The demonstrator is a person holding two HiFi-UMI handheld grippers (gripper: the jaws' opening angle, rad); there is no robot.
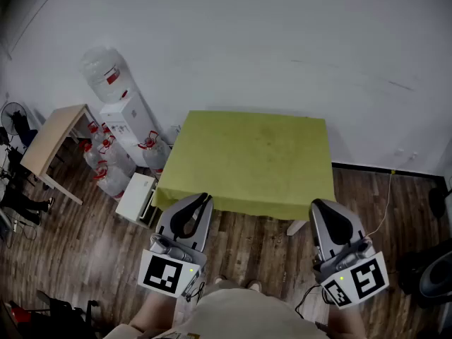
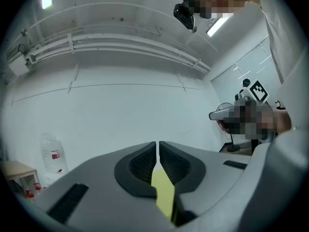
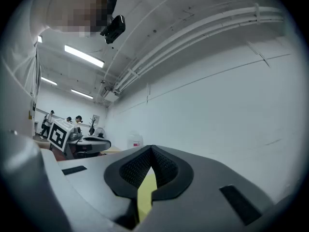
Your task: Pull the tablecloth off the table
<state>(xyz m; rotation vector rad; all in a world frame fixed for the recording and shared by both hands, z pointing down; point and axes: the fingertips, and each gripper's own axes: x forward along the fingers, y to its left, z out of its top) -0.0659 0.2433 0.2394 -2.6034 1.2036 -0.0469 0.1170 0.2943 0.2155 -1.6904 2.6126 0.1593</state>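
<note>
A yellow-green tablecloth lies flat over a small table against the white wall, its front hem hanging down. My left gripper hovers level in front of the near left corner of the cloth. My right gripper hovers the same way at the near right corner. Both stand shut with nothing clamped. In the left gripper view the jaws meet at the tips, and a strip of the cloth shows through the gap lower down. The right gripper view shows the same: tips together, a sliver of cloth behind them.
A water dispenser with several bottles stands left of the table, beside a small wooden table and a low white box. A cable runs over the wooden floor at right. A fan and a person's legs show at far left.
</note>
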